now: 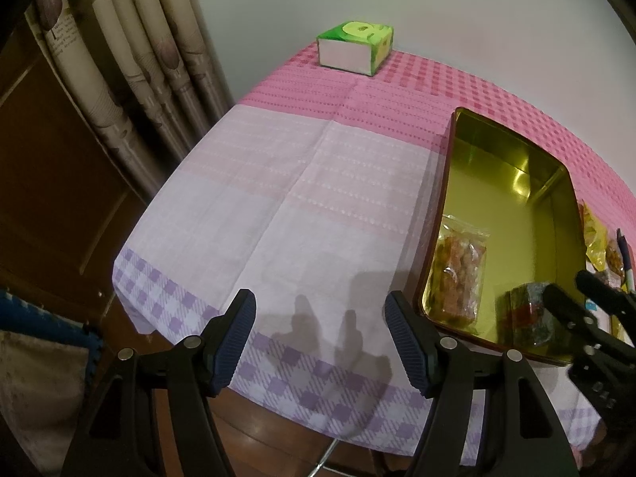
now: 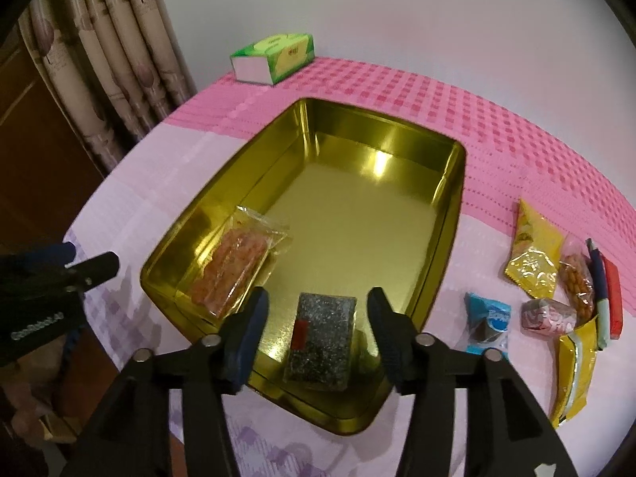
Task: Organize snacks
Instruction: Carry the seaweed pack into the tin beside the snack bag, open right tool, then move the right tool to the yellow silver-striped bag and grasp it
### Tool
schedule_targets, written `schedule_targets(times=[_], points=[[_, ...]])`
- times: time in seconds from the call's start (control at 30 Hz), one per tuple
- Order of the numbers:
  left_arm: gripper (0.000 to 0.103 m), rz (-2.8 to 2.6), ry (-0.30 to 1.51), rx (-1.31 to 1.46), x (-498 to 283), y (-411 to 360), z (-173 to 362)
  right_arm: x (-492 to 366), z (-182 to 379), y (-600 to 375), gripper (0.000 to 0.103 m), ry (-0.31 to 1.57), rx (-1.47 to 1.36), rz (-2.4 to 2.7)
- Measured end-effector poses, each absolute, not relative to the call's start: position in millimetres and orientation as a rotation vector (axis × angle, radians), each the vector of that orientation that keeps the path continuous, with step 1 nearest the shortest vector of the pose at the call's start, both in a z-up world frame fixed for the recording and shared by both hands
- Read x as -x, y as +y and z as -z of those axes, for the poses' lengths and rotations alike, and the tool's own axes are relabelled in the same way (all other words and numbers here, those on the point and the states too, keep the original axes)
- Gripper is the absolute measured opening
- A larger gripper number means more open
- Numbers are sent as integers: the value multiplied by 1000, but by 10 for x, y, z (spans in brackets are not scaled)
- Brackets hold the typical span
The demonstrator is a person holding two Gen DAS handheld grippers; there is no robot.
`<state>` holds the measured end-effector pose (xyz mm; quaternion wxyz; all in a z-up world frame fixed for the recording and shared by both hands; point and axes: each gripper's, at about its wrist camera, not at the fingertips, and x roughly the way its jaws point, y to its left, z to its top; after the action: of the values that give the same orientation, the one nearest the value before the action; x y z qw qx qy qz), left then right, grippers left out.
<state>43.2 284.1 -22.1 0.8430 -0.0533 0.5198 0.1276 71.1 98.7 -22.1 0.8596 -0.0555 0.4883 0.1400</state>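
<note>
Right claw [image 2: 316, 328] wide open over dark speckled packet [image 2: 321, 344] lying in gold rectangular tin [image 2: 449, 214]; left claw [image 1: 320, 342] open, empty. Next likely: blue wrapped cookie [image 2: 488, 324].

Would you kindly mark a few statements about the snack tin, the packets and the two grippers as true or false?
1. The gold tin holds two packets. True: a clear packet of orange snacks and a dark speckled packet.
2. The right gripper is clamped on the dark speckled packet. False: its jaws stand open, apart from the packet.
3. The blue packet lies in the tin. False: it lies on the tablecloth beside the tin.
4. The left gripper holds nothing. True.
5. A green tissue box stands beyond the tin. True.
</note>
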Motion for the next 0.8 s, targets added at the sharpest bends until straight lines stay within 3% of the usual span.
schedule_targets(times=[0.1, 0.47, 0.57, 0.8], points=[[75, -269, 1082, 104, -424, 2822, 192, -672, 120, 896, 52, 1008, 103, -295], [77, -229, 1045, 41, -391, 2587, 68, -455, -145, -107, 61, 983, 84, -190], [77, -233, 1028, 6, -376, 2474, 22, -387, -118, -520, 70, 991, 84, -150], [78, -181, 1034, -50, -319, 2054, -105, -316, 162, -1244, 74, 1055, 105, -124]])
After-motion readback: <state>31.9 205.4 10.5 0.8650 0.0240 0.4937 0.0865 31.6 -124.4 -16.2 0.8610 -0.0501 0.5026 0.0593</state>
